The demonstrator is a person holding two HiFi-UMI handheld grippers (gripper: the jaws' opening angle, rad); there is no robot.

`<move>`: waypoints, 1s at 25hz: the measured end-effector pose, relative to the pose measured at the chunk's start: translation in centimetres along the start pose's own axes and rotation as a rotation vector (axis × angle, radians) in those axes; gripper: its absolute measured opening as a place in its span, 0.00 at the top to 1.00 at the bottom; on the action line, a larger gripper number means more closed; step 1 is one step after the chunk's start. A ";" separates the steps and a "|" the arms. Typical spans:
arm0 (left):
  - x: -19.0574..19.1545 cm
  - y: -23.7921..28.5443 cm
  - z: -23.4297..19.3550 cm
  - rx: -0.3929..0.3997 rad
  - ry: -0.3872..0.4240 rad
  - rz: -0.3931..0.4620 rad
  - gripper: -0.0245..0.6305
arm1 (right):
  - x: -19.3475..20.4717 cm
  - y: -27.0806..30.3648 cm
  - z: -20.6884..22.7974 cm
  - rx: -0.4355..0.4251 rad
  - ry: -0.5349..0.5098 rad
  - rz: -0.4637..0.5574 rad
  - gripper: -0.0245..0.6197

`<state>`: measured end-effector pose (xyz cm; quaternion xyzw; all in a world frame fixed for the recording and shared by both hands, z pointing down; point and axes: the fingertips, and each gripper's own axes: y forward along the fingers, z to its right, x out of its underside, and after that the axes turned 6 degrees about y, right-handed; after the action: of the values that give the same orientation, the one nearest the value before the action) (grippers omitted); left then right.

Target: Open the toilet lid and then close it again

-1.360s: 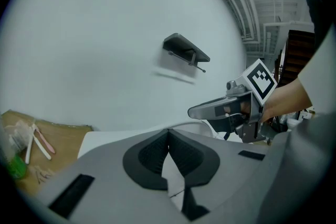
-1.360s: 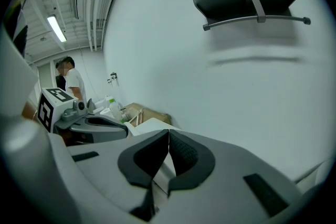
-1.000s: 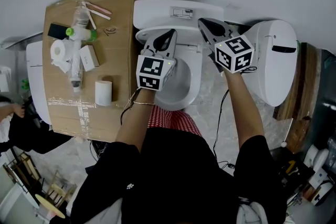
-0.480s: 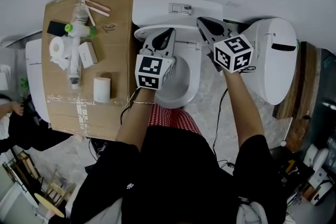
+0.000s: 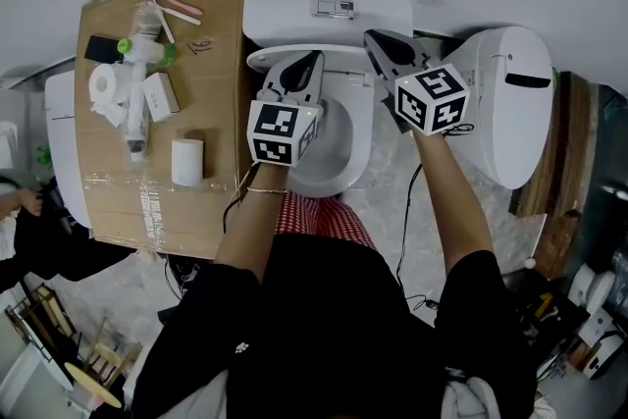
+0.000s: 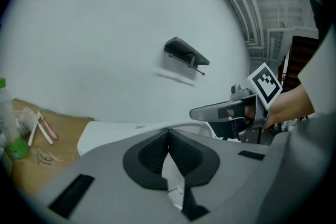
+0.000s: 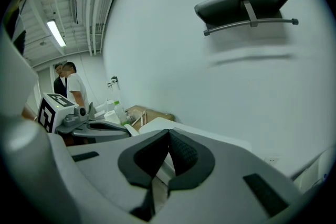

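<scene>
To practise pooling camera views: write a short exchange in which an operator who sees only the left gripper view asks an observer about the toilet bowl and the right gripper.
Operator: Is the bowl covered?
Observer: No. The head view shows the bowl uncovered, just nearer the person than the tips of the left gripper.
Operator: Is the right gripper holding anything?
Observer: The right gripper view shows the right gripper with its jaws together and nothing between them.
</scene>
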<state>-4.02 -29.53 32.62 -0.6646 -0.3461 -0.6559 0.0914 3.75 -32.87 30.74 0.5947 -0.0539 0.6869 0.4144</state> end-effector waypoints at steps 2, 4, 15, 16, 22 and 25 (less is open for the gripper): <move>0.1 -0.4 0.2 -0.001 -0.006 0.006 0.95 | 0.2 -0.3 -0.2 0.002 -0.002 0.003 0.93; 0.2 -0.7 0.4 0.006 -0.014 0.013 0.95 | 0.4 -0.5 -0.5 0.004 -0.008 0.006 0.93; 0.0 -2.2 1.3 0.022 -0.002 0.040 0.96 | 0.7 -1.7 -2.3 -0.012 -0.004 0.077 0.93; 0.1 -2.3 1.3 0.023 0.004 0.034 0.96 | 0.7 -1.7 -2.4 -0.012 -0.003 0.079 0.93; 0.6 -2.5 1.2 0.016 0.004 0.019 0.95 | 1.0 -1.8 -2.7 -0.010 0.000 0.064 0.93; 1.2 -2.8 1.6 0.025 0.002 0.005 0.96 | 1.3 -2.0 -2.9 -0.010 -0.001 0.056 0.93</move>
<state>-4.48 -26.18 32.61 -0.6637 -0.3524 -0.6519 0.1016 2.81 -29.26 30.20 0.5913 -0.0743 0.6976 0.3977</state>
